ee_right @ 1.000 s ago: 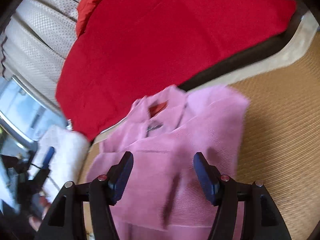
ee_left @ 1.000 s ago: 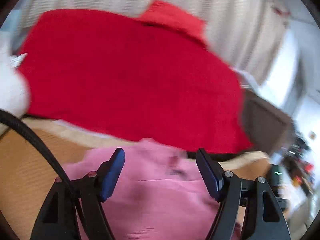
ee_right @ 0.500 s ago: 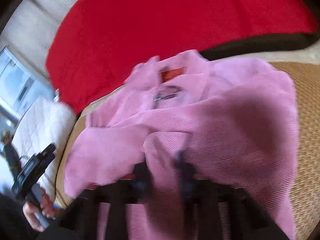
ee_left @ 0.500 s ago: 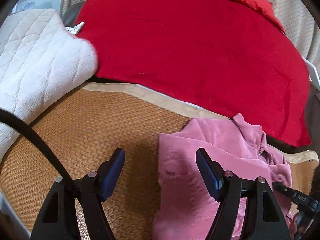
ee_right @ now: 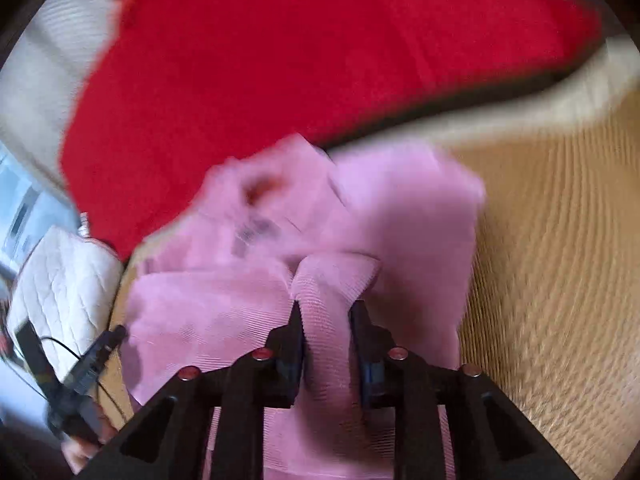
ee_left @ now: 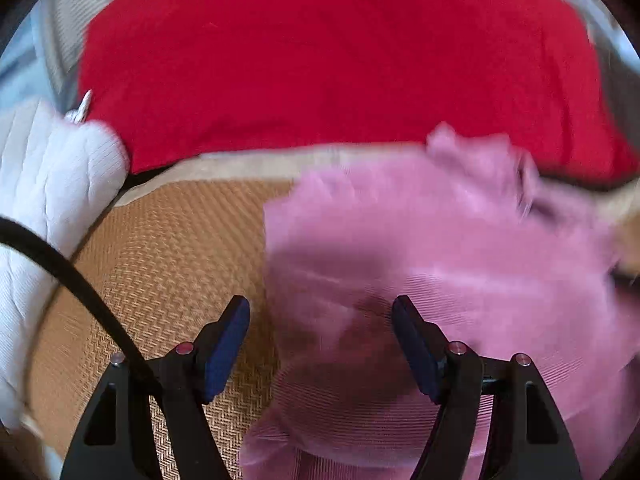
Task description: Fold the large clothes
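Note:
A pink ribbed garment [ee_left: 440, 240] lies folded on a woven tan mat [ee_left: 168, 248]; it also shows in the right wrist view [ee_right: 400, 208]. My left gripper [ee_left: 320, 332] is open and empty, hovering over the garment's left edge. My right gripper [ee_right: 326, 320] is shut on a raised fold of the pink garment [ee_right: 328, 280] near its front. The left gripper also shows at the lower left of the right wrist view [ee_right: 88, 364]. Both views are motion-blurred.
A large red blanket [ee_left: 340, 56] covers the surface behind the mat, also in the right wrist view [ee_right: 300, 48]. A white quilted cushion [ee_left: 48, 200] sits at the left. The mat [ee_right: 560, 240] extends to the right of the garment.
My right gripper closed on a fold of the pink garment over the last second. My left gripper swung left, then came back over the garment's left edge, staying open.

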Tool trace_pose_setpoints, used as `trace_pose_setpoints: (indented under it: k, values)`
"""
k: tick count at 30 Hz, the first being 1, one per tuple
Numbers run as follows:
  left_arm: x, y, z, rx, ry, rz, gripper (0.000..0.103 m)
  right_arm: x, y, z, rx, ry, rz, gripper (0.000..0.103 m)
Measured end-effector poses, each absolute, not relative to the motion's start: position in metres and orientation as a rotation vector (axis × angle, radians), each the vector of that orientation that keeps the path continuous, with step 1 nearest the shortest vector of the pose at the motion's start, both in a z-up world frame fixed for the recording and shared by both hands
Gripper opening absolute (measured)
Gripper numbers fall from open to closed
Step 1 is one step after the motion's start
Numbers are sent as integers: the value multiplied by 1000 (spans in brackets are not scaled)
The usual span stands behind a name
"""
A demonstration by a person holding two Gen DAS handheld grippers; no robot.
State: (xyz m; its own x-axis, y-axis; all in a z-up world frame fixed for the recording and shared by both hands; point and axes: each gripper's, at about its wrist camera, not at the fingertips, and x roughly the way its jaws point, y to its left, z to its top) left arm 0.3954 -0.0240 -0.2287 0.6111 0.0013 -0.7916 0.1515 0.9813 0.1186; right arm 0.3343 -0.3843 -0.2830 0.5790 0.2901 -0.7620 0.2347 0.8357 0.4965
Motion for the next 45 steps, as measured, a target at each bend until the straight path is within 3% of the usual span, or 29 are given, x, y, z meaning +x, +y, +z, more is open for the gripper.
trace_pose_setpoints:
  k: [4, 11, 17, 25, 31, 39, 45]
  values:
    - [396, -23, -228, 155, 915, -98, 74, 328, -409, -279, 726, 914, 46, 28]
    - [384, -16, -206, 92, 860, -121, 74, 310, -391, -237, 560, 721, 89, 29]
    - [391, -17, -232, 142, 965, -84, 76, 341, -356, -287, 490, 1001, 110, 29]
    - [409, -14, -211, 77, 874, -98, 76, 344, -371, -259, 545, 838, 108, 28]
    - [429, -26, -233, 97, 972, -53, 76, 366, -375, -294, 564, 936, 56, 27]
    - [383, -27, -199, 104, 879, -144, 76, 330, -362, -259, 546, 897, 168, 28]
    - [354, -41, -223, 234, 931, -179, 79, 305, -332, -277, 377, 1015, 178, 29]
